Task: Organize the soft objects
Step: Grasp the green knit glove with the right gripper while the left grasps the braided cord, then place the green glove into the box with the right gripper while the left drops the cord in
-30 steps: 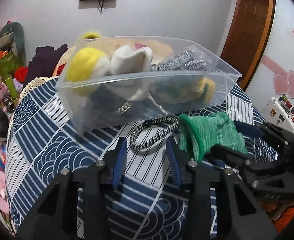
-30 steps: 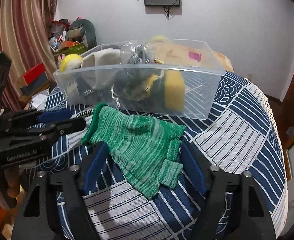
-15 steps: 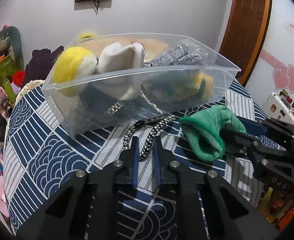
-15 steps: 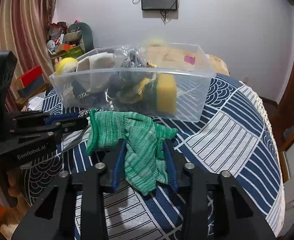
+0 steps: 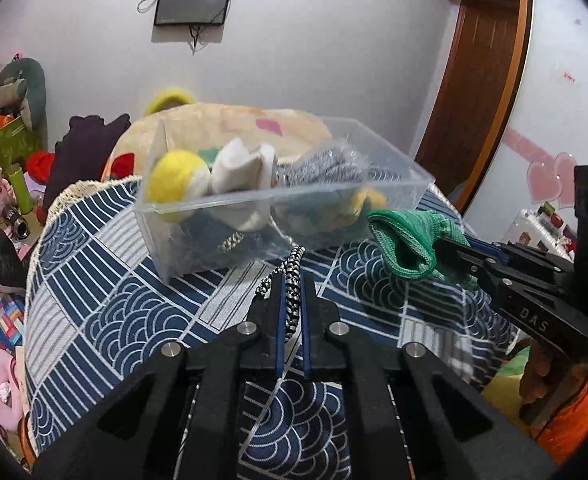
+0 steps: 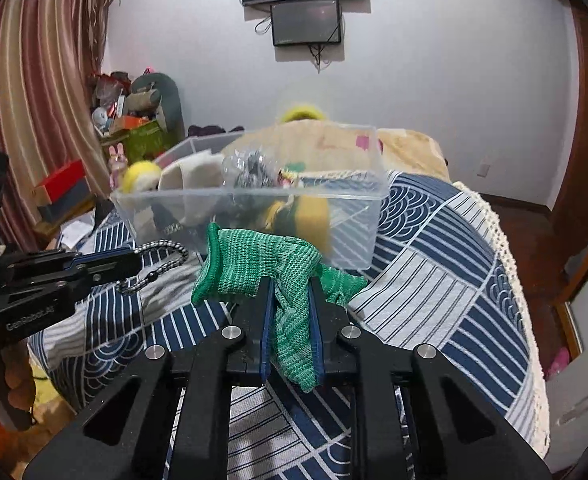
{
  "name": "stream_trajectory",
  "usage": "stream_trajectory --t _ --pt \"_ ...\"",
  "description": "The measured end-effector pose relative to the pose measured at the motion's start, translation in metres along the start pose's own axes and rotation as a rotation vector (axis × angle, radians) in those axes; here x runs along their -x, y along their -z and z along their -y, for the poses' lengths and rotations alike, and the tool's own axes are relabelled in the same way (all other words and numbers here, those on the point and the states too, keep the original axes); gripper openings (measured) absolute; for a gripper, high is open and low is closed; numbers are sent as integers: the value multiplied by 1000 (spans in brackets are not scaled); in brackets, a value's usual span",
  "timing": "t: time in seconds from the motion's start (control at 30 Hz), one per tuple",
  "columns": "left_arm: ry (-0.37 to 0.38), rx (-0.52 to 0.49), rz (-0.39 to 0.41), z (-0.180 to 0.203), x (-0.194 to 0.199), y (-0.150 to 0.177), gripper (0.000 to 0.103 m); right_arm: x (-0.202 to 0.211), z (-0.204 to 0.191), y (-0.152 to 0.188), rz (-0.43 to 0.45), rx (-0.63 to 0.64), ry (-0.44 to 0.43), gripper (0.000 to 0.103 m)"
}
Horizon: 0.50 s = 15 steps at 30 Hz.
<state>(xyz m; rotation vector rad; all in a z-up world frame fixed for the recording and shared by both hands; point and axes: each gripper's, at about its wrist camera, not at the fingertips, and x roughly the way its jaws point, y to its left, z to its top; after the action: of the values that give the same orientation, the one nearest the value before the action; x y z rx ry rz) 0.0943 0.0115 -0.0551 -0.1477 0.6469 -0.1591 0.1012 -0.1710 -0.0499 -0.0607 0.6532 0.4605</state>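
Note:
A clear plastic bin (image 5: pixel 277 200) (image 6: pixel 350 208) stands on the blue patterned tablecloth (image 5: pixel 105 304) and holds a yellow-and-white plush, a white sock and grey knit items. My left gripper (image 5: pixel 291 280) is shut on a black-and-white braided cord (image 5: pixel 291 276), held above the cloth just in front of the bin; the cord also shows in the right wrist view (image 6: pixel 161 252). My right gripper (image 6: pixel 289 284) is shut on a green knit glove (image 6: pixel 269 264), lifted to the right of the cord; the glove shows in the left wrist view (image 5: pixel 410 236).
A beige cushion (image 5: pixel 221 128) lies behind the bin. Toys and boxes (image 5: pixel 1 128) clutter the floor at left. A wooden door (image 5: pixel 478 80) is at right. The table edge with lace trim (image 6: pixel 506 264) curves off at right.
Both grippers have shut, the left on the cord and the right on the glove, and both have lifted their items off the cloth. The view has pulled back from the bin.

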Motion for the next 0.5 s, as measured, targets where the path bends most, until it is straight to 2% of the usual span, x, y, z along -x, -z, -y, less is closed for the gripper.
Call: stream_trajectory --t 0.2,0.5 --pt "1 5 73 1 23 -16 6 16 7 -10 52 -28 -2 14" --pt "-14 37 180 -8 37 -54 6 31 11 -39 156 -48 11 14"
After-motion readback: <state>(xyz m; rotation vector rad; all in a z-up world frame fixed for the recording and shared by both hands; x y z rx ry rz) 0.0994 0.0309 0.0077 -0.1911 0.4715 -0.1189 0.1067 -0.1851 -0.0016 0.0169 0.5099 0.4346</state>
